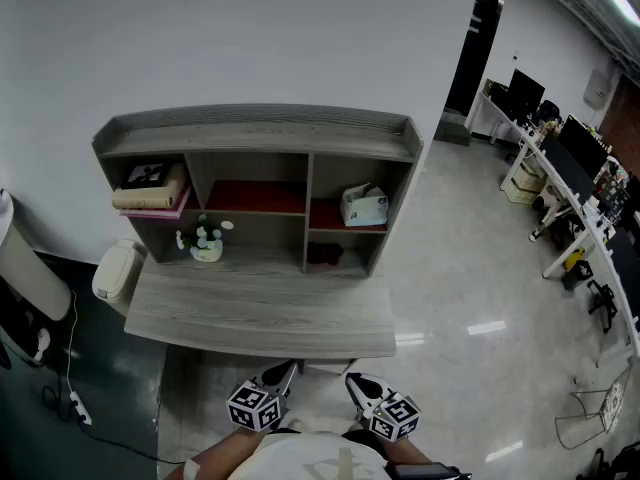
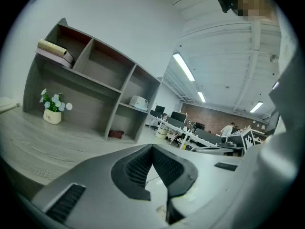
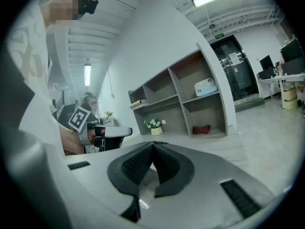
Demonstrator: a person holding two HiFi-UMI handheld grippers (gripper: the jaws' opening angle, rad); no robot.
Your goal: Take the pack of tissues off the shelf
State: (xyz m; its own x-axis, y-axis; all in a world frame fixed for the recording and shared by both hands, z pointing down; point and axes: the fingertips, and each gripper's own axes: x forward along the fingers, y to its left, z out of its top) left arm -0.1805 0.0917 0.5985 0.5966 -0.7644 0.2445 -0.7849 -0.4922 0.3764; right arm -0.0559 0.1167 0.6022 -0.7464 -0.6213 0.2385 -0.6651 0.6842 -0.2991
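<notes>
Nearest the camera, at the lower edge of the head view, the left gripper [image 1: 281,376] and right gripper [image 1: 361,383] are held side by side, just short of the near edge of the worktop [image 1: 260,316]. Each gripper's jaws are pressed together at the tips with nothing between them. A grey shelf [image 1: 260,133] stands at the far side of the worktop, against the wall. The pack of tissues [image 1: 363,206] sits in the upper right compartment, well apart from both grippers. Stacked books [image 1: 150,196] fill the upper left compartment. A small flower pot [image 1: 207,240] stands in the lower left opening, and a dark red object [image 1: 324,254] lies in the lower right compartment.
</notes>
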